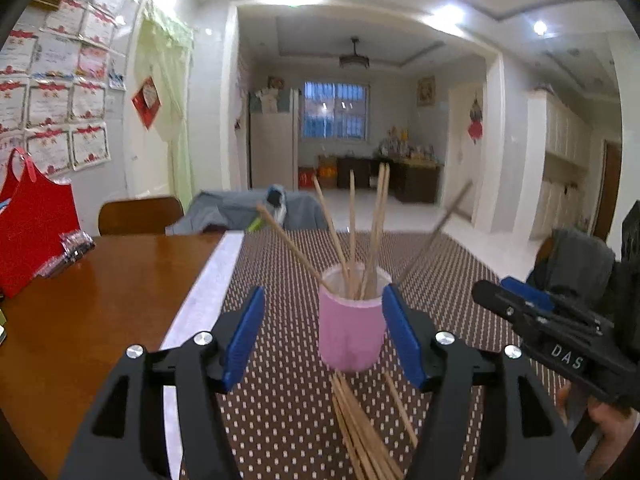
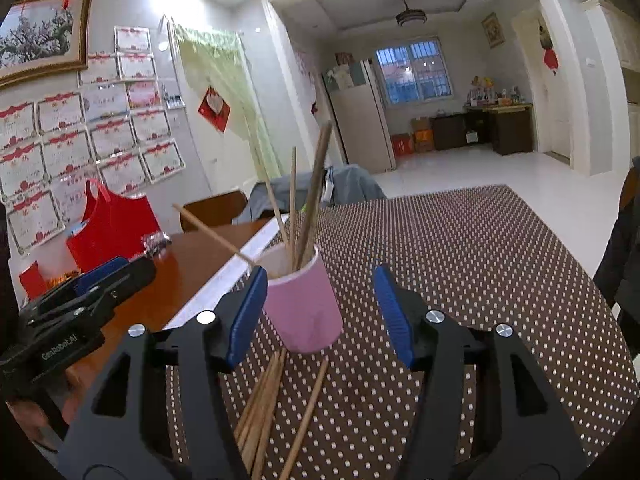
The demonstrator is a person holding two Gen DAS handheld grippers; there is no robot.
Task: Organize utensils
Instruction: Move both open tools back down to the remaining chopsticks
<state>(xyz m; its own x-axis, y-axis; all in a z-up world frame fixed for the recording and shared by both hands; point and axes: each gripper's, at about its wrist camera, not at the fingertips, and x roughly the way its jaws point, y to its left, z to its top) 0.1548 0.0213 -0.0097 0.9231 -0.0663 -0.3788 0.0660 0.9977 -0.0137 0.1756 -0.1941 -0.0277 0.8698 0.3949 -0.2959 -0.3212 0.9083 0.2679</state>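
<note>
The left hand-held gripper (image 1: 324,334) is held with its blue pads spread apart, nothing pressed between them. The right hand-held gripper (image 2: 320,314) is likewise held open. Each is seen at the other's side, at about three and nine o'clock.

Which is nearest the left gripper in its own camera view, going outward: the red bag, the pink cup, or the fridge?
1. pink cup: directly ahead of the left gripper, by its right finger.
2. red bag: far left, on the wooden table.
3. fridge: across the room, beside the window.
</note>
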